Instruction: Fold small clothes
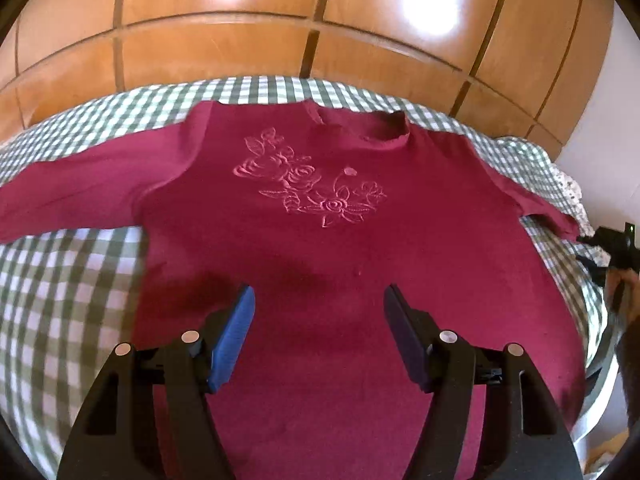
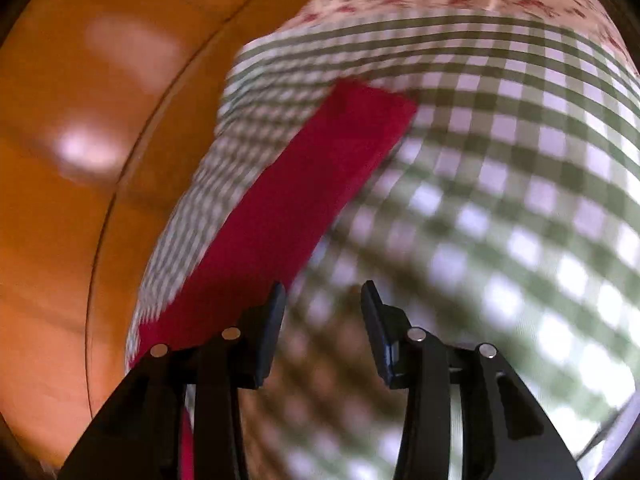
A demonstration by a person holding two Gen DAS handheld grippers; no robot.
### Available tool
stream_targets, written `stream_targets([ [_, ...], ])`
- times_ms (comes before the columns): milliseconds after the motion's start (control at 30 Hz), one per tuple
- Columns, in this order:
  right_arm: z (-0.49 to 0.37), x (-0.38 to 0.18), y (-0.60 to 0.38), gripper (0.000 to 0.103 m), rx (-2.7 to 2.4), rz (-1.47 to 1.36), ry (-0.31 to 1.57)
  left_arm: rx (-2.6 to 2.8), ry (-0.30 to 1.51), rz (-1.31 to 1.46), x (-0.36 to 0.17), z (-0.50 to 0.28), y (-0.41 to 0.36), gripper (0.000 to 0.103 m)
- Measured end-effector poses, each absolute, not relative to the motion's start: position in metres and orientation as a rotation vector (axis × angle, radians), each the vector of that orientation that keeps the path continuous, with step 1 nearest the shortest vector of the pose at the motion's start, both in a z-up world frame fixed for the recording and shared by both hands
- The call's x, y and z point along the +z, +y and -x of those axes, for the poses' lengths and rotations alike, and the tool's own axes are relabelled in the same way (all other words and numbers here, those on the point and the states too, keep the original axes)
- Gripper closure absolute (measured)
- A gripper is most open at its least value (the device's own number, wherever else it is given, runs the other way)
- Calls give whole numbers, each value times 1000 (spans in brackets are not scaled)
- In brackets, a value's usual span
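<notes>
With both tongs wide and holding nothing, left tongs [image 1: 318, 300] hovering over the red shirt [image 1: 320, 248], right tongs [image 2: 323, 298] by its sleeve [image 2: 296, 200]. Shirt flat on the checked bed [image 1: 60, 280], not folded yet. Next, probably: pinch sleeve, bring it across.

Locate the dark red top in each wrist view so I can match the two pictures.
Left wrist: the dark red top lies spread flat, filling the centre.
Right wrist: only one sleeve shows, running diagonally from lower left to centre.
Shared landmark: the green checked cloth underneath.
</notes>
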State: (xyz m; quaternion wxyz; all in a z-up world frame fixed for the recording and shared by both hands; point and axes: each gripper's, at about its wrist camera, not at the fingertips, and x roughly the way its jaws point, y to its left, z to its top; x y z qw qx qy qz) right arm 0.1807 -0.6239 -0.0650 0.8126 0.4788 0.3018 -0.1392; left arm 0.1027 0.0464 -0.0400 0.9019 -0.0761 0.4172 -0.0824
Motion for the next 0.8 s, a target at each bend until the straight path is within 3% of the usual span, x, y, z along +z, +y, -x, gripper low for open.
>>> stream_targets([
  [167,-207,-65,-639,66,-330,-992,644,-140,896,152,-57,-105,51,32],
  [233,-219,-59,-636,90,-332,-907,683,-139,892,151,-62,-104,51,31],
  [267,-216,-58,-635,97,-349,-855,706,-141,887,145,-63,-103,50,30],
  [567,-197,-63,-653,98,-467,-720,710,-156,888,153,-66,-105,48,23],
  [800,-211,-3,-589,98,-298,-603,618,-187,892,256,-58,-102,61,23],
])
